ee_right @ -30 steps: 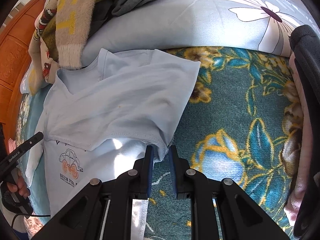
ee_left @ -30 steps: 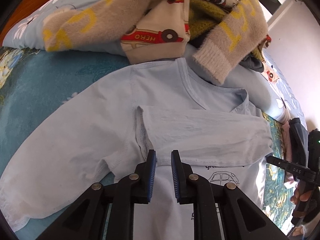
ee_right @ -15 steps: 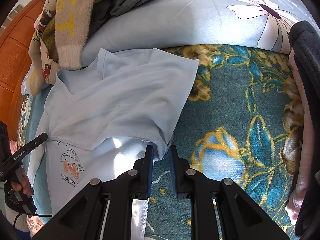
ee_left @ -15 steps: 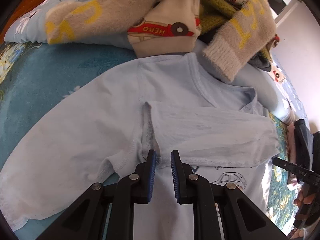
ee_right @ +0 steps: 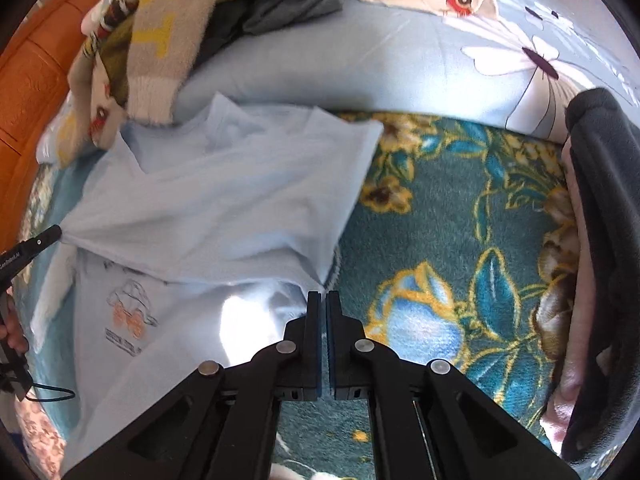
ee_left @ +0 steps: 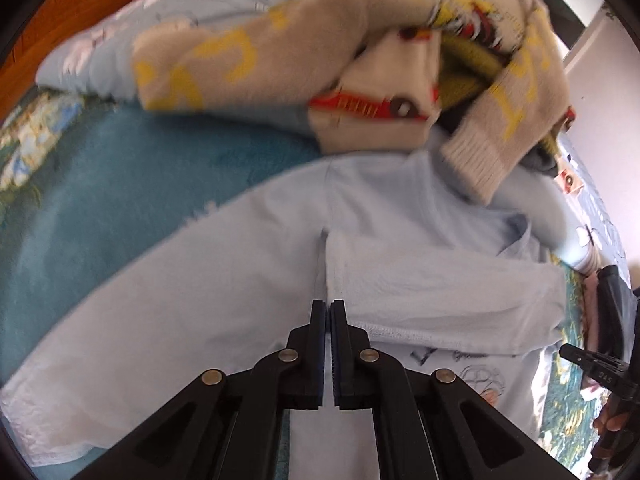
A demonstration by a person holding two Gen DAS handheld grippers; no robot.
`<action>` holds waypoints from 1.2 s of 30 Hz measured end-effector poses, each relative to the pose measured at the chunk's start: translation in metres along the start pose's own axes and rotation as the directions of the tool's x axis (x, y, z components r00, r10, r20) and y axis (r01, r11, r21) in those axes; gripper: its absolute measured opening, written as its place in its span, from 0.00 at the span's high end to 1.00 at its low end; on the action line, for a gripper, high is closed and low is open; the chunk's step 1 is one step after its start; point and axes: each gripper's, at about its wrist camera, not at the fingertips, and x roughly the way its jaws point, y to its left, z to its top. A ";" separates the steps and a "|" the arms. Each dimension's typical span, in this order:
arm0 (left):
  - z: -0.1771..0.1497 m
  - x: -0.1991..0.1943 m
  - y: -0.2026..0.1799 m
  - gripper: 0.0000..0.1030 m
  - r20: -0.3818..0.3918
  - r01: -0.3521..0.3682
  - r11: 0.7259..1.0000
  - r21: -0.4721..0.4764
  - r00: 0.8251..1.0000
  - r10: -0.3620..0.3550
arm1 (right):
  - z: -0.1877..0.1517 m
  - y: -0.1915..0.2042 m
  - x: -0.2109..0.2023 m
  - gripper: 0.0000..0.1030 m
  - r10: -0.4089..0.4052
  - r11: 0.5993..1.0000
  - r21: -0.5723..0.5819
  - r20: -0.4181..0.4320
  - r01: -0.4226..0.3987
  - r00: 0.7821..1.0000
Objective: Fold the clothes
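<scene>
A light blue long-sleeved shirt [ee_left: 200, 320] with a small car print lies flat on the teal flowered blanket [ee_right: 440, 240]. One sleeve is folded across its chest [ee_right: 208, 216]. My left gripper [ee_left: 329, 306] is shut, its pads pinching the cuff end of that folded sleeve. In the right wrist view the cloth draws to a point at the left gripper's tip [ee_right: 56, 233]. My right gripper [ee_right: 323, 296] is shut too, pinching the shirt's edge at the corner where the sleeve folds over. It shows at the right edge of the left wrist view [ee_left: 566, 351].
A heap of clothes topped by a beige sweater with yellow letters [ee_left: 260, 40] rests on a pale blue flowered quilt [ee_right: 400, 60], right behind the shirt's collar. Dark and pink garments [ee_right: 600, 200] are stacked at the right. An orange wooden headboard [ee_right: 32, 80] stands far left.
Both grippers' jaws have closed onto the shirt. The left gripper slid a little forward to the sleeve's cuff, and the cloth now pulls toward its tip.
</scene>
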 end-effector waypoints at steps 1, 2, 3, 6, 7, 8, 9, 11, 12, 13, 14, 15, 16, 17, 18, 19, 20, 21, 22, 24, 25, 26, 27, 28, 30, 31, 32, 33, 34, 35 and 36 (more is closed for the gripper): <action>-0.003 0.004 0.001 0.97 -0.011 0.001 1.000 -0.003 1.000 -0.001 | 0.000 0.000 0.000 0.98 0.010 1.000 0.008 0.003 -0.010 1.000; -0.004 0.005 0.001 0.97 -0.012 0.006 1.000 -0.011 1.000 -0.006 | 0.000 0.000 -0.004 0.98 0.017 1.000 0.012 0.018 -0.018 1.000; -0.004 0.005 0.002 0.97 -0.011 0.011 1.000 -0.020 1.000 -0.011 | 0.001 0.002 -0.007 0.98 0.025 1.000 0.012 0.035 -0.026 0.999; -0.001 0.005 0.004 0.97 -0.004 0.022 0.999 -0.039 1.000 -0.023 | 0.008 0.011 -0.011 0.98 0.033 0.999 -0.024 0.039 -0.032 0.999; 0.000 0.005 0.005 0.97 -0.002 0.026 0.999 -0.046 1.000 -0.026 | 0.009 0.015 -0.010 0.96 0.029 0.999 -0.040 0.030 -0.027 0.999; 0.000 0.005 0.004 0.97 -0.002 0.026 0.999 -0.044 1.000 -0.026 | 0.000 0.015 -0.006 0.93 0.017 0.998 -0.055 0.021 -0.016 1.000; 0.001 0.005 0.004 0.97 -0.002 0.024 0.999 -0.040 1.000 -0.025 | -0.015 0.008 -0.003 0.90 0.002 0.998 -0.066 0.013 -0.001 1.000; 0.000 0.005 0.003 0.97 -0.004 0.022 0.999 -0.034 1.000 -0.022 | -0.030 -0.003 -0.005 0.81 -0.021 0.997 -0.080 0.003 0.021 1.000; 0.000 0.006 0.003 0.97 -0.006 0.021 0.999 -0.032 1.000 -0.021 | -0.035 -0.006 -0.005 0.81 -0.029 0.996 -0.085 -0.001 0.029 1.000; -0.001 0.006 0.003 0.97 -0.007 0.020 0.999 -0.032 1.000 -0.021 | -0.036 -0.006 -0.004 0.81 -0.030 0.996 -0.087 -0.002 0.030 1.000; -0.001 0.007 0.003 0.97 -0.007 0.020 0.999 -0.033 1.000 -0.021 | -0.037 -0.006 -0.004 0.81 -0.031 0.996 -0.087 0.001 0.031 1.000; -0.001 0.006 0.004 0.97 -0.006 0.021 0.999 -0.035 1.000 -0.021 | -0.037 -0.007 -0.005 0.81 -0.031 0.996 -0.081 0.008 0.032 0.999; -0.001 0.006 0.004 0.97 -0.004 0.023 0.999 -0.038 1.000 -0.023 | -0.036 -0.009 -0.007 0.85 -0.027 0.997 -0.071 0.017 0.028 1.000; -0.001 0.006 0.004 0.97 -0.003 0.023 0.999 -0.038 1.000 -0.023 | -0.036 -0.009 -0.010 0.98 -0.023 0.997 -0.068 0.024 0.024 0.999; -0.001 0.006 0.005 0.97 -0.004 0.023 0.999 -0.037 1.000 -0.023 | -0.036 -0.009 -0.013 0.98 -0.019 0.997 -0.075 0.030 0.021 0.999; -0.002 0.008 0.005 0.97 -0.008 0.022 0.999 -0.039 1.000 -0.023 | -0.038 -0.007 -0.014 0.98 -0.021 0.996 -0.091 0.027 0.024 0.999; -0.002 0.010 0.006 0.97 -0.013 0.022 0.999 -0.042 1.000 -0.022 | -0.041 -0.005 -0.012 0.98 -0.034 0.992 -0.119 0.012 0.035 0.999; -0.002 0.011 0.007 0.97 -0.015 0.025 0.998 -0.049 1.000 -0.026 | -0.045 -0.003 -0.010 0.98 -0.047 0.988 -0.147 -0.002 0.046 0.999; -0.003 0.013 0.009 0.97 -0.016 0.029 0.998 -0.057 0.999 -0.030 | -0.048 -0.002 -0.007 0.98 -0.058 0.984 -0.168 -0.018 0.055 0.998; -0.003 0.014 0.012 0.97 -0.019 0.043 0.996 -0.077 0.999 -0.044 | -0.054 -0.006 -0.002 0.98 -0.067 0.983 -0.173 -0.039 0.060 0.997; -0.002 0.014 0.013 0.97 -0.022 0.053 0.995 -0.090 0.998 -0.055 | -0.055 -0.009 -0.002 0.98 -0.063 0.985 -0.163 -0.042 0.055 0.997; -0.002 0.014 0.015 0.97 -0.024 0.063 0.993 -0.102 0.998 -0.066 | -0.055 -0.012 -0.003 0.98 -0.054 0.988 -0.150 -0.044 0.047 0.998; -0.001 0.012 0.017 0.97 -0.024 0.076 0.991 -0.113 0.997 -0.079 | -0.055 -0.014 -0.004 0.98 -0.048 0.989 -0.142 -0.047 0.041 0.998; -0.001 0.009 0.019 0.95 -0.020 0.096 0.987 -0.132 0.995 -0.100 | -0.054 -0.015 -0.005 0.98 -0.044 0.990 -0.140 -0.052 0.037 0.998; -0.005 -0.007 0.027 0.95 0.008 0.166 0.968 -0.188 0.986 -0.167 | -0.054 -0.014 -0.011 0.97 -0.038 0.990 -0.138 -0.048 0.031 0.998; -0.008 -0.015 0.031 0.95 0.024 0.201 0.955 -0.216 0.979 -0.201 | -0.055 -0.014 -0.018 0.97 -0.034 0.990 -0.137 -0.041 0.028 0.999; -0.013 -0.027 0.037 0.94 0.048 0.222 0.946 -0.237 0.975 -0.217 | -0.055 -0.013 -0.025 0.93 -0.031 0.990 -0.136 -0.033 0.026 0.999; -0.018 -0.040 0.046 0.93 0.076 0.223 0.940 -0.258 0.975 -0.210 | -0.056 -0.013 -0.034 0.89 -0.025 0.991 -0.133 -0.021 0.022 0.999; -0.027 -0.057 0.061 0.89 0.114 0.204 0.936 -0.286 0.977 -0.178 | -0.058 -0.012 -0.044 0.78 -0.017 0.992 -0.127 -0.001 0.017 1.000; -0.037 -0.074 0.076 0.85 0.152 0.179 0.930 -0.321 0.979 -0.135 | -0.061 -0.012 -0.054 0.68 -0.007 0.993 -0.121 0.017 0.009 1.000; -0.051 -0.092 0.095 0.82 0.183 0.138 0.916 -0.376 0.980 -0.073 | -0.062 -0.008 -0.060 0.66 0.004 0.993 -0.115 0.029 -0.001 1.000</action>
